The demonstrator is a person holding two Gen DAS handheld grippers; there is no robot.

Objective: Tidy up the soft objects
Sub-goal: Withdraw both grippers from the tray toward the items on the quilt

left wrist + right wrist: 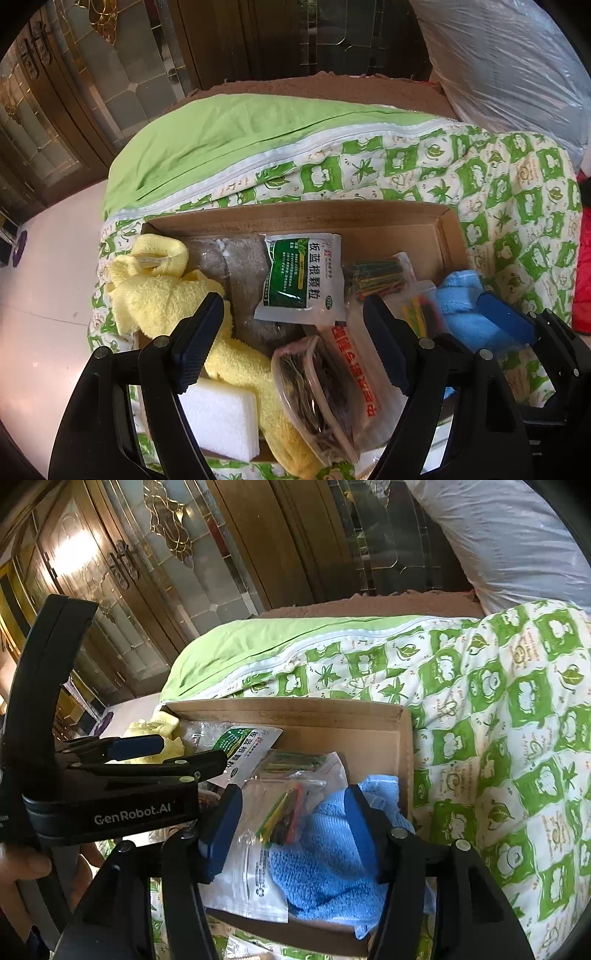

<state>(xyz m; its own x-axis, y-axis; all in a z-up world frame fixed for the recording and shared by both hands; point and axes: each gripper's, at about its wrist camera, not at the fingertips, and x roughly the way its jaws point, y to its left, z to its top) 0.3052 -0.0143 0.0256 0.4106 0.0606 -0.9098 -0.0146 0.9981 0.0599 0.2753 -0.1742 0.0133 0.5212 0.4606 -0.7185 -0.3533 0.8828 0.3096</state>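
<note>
From the left wrist, the left tool (291, 343) hangs open and empty over the shallow brown cardboard box (369, 218) on the bed, above a limp yellow terry towel (159, 295); pinch a bunched fold. Only here shows the white foam sponge (221, 417).

From the right wrist, the right tool (291, 830) stands open astride the soft blue microfibre cloth (332, 867), pads not pressing. Only this view shows a hand (22, 871).

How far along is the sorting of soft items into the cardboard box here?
Done: the yellow towel, white sponge and blue towel lie in the cardboard box. In hand: nothing; left tongs and right tongs are open. Left: none visible outside.
</note>
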